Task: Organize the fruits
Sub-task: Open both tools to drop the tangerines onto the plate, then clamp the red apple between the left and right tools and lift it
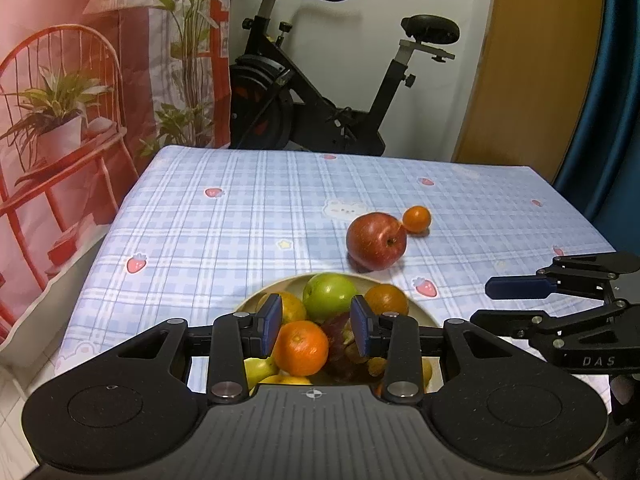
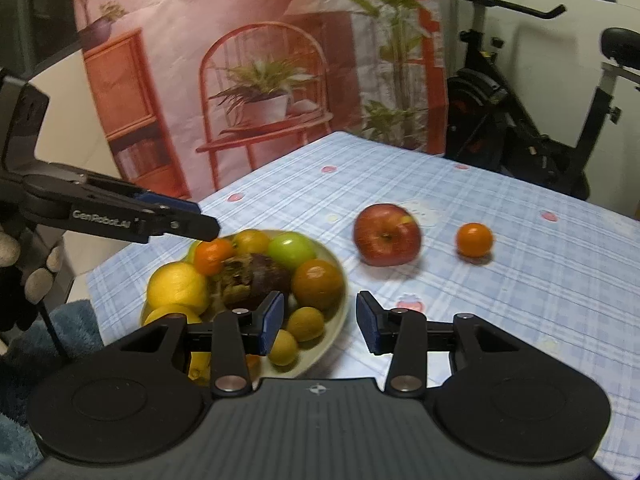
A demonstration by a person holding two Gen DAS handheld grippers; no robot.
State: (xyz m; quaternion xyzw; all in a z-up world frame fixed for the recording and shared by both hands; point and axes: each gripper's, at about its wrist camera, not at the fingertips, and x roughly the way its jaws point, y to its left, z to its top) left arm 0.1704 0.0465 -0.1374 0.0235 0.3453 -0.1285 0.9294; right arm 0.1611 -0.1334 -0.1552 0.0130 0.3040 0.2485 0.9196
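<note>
Two grippers hover at the near edge of the tabletop [image 1: 224, 208], both with jaws apart and nothing between them. The left gripper [image 1: 316, 320] hangs just above the bowl [image 2: 340, 276], its blue pads framing an orange [image 1: 301, 347] on top of the pile without touching it, as far as can be seen. The right gripper [image 2: 320, 322] sits just right of the bowl, over its rim and the bare cloth beyond. The bowl is heaped: a green apple [image 1: 329, 295], a lemon [image 2: 178, 288], several oranges and a dark purple fruit in the middle. Two fruits lie loose farther out: a red apple [image 2: 387, 240] near the bowl and a small orange [image 2: 474, 239] just beyond it; from the left view they look nearly touching, from the right view clearly apart. The step in hand seems to be gathering the loose fruit into the bowl, mostly done. Next, the right gripper likely needs to reach forward to the red apple, which calls for wide jaws around its middle, then a careful placement, since the crowded pile could let it roll off.
</note>
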